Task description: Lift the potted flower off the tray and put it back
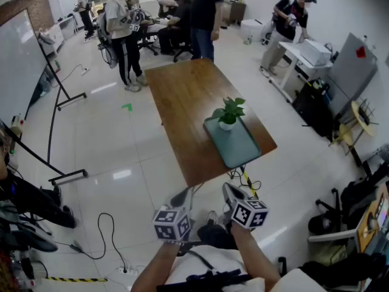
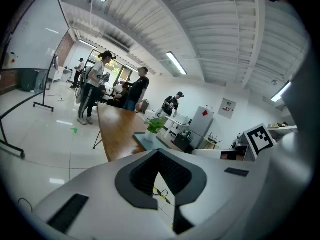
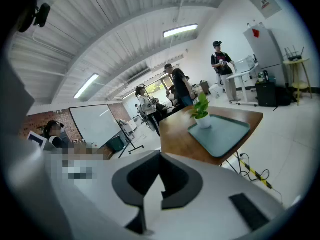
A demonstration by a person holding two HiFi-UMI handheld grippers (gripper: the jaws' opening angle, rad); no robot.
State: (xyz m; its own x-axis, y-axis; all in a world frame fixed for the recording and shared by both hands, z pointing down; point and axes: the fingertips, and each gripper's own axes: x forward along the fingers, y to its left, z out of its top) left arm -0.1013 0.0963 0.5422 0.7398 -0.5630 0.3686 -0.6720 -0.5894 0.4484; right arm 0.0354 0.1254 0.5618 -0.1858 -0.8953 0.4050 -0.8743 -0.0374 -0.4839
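Trouble would likely come on the approach — left gripper (image 1: 181, 196) and right gripper (image 1: 228, 190) hang well short of the counter (image 1: 182, 99), jaws closed and empty. Arriving unopened, they could topple the potted flower (image 1: 228, 115) at the tray's (image 1: 242, 149) far end.

Head view chops the person's forearms (image 1: 252, 255) off at 6 o'clock. In the left gripper view, the tray (image 2: 145, 139) loses its near end behind the left hand-held gripper (image 2: 160, 183).
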